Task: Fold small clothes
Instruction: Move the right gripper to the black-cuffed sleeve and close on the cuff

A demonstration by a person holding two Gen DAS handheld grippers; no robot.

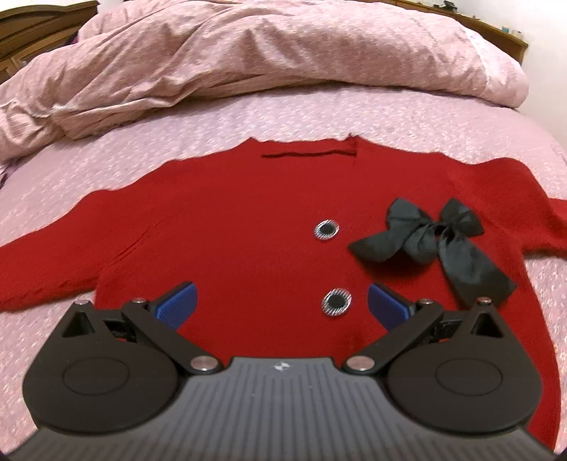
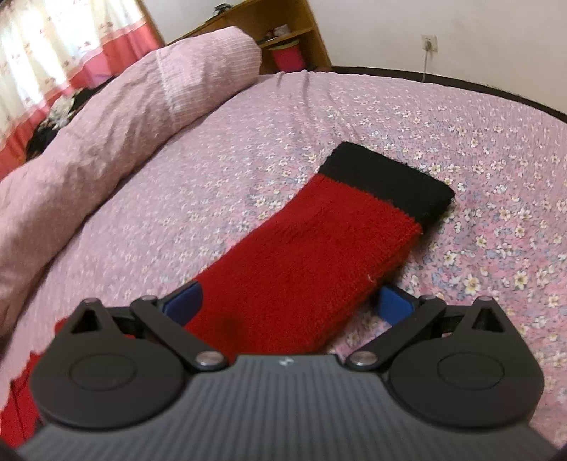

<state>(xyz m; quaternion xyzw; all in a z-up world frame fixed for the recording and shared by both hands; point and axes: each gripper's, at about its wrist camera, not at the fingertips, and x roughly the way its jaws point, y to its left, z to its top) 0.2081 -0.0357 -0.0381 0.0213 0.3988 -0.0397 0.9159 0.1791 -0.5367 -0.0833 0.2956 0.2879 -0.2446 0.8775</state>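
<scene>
A small red knitted cardigan (image 1: 219,220) lies flat and spread out on the pink floral bed sheet (image 1: 71,177), with two striped round buttons (image 1: 326,230) and a black ribbon bow (image 1: 436,241) on its front. My left gripper (image 1: 281,305) hovers open over the lower front of the cardigan, with nothing between its blue pads (image 1: 179,305). In the right wrist view, one red sleeve (image 2: 301,269) with a black cuff (image 2: 386,177) stretches away across the sheet. My right gripper (image 2: 288,305) stands open astride that sleeve, its blue pads (image 2: 393,301) on either side.
A bunched pink duvet (image 1: 248,60) lies along the far side of the bed. A wooden shelf unit (image 2: 283,32) with a red bin, a curtain (image 2: 53,46) and a wall socket (image 2: 429,43) stand beyond the bed. The bed's dark edge (image 2: 460,83) curves at the far right.
</scene>
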